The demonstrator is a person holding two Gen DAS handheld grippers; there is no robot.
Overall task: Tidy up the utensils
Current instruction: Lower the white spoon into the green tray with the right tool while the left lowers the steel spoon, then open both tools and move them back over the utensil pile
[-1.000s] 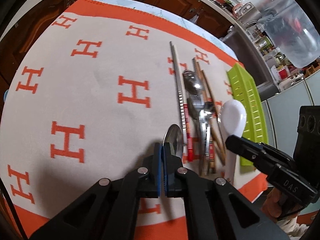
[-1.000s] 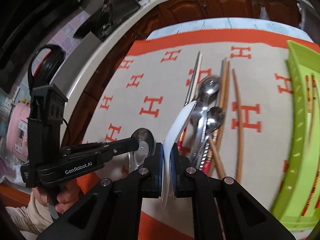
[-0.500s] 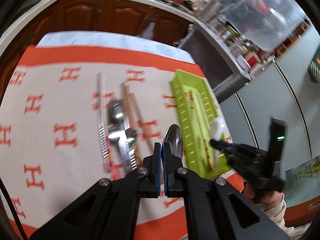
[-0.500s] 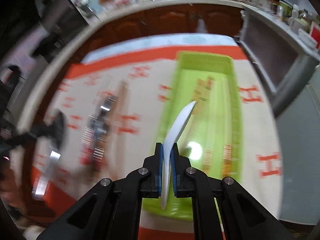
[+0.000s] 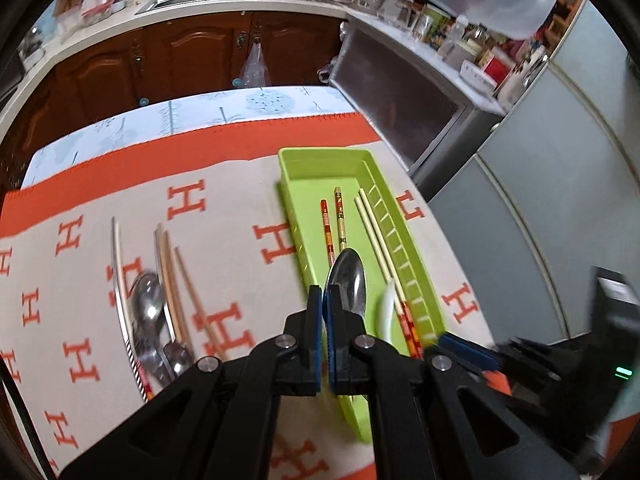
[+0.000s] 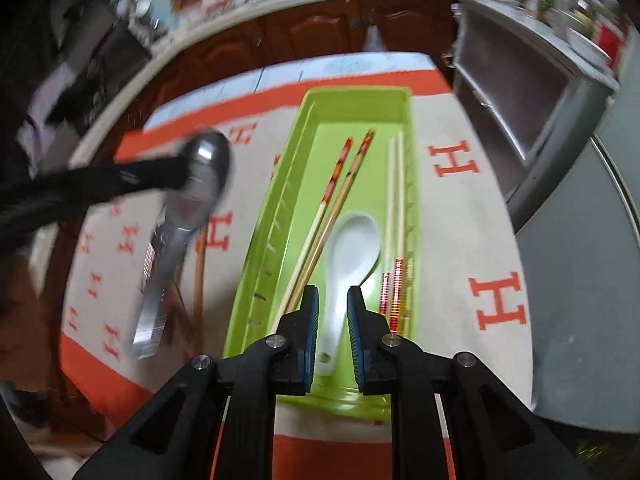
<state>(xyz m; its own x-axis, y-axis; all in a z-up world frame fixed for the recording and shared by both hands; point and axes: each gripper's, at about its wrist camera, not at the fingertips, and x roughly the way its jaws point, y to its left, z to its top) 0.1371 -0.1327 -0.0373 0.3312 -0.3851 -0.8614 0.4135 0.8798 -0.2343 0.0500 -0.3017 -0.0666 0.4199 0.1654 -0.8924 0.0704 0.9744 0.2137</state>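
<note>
A glossy white ceramic soup spoon (image 6: 350, 256) lies bowl-up in the long lime-green plastic tray (image 6: 276, 216), between a red-banded chopstick pair (image 6: 340, 188) and a pale, plain pair (image 6: 394, 200). The right tool (image 6: 333, 334) has just been parting its blue pads, which now stand narrowly apart on either side of the spoon's handle without pressing it. The left tool (image 5: 322, 320) is clamped on a polished steel spoon (image 5: 346, 282) (bowl forward) above the tray. More steel spoons (image 5: 150, 312) and wooden chopsticks (image 5: 172, 280) lie on the cream, orange-lettered woven cloth (image 5: 80, 264) over the tabletop; dark wooden cabinets (image 5: 192, 52) stand behind.
</note>
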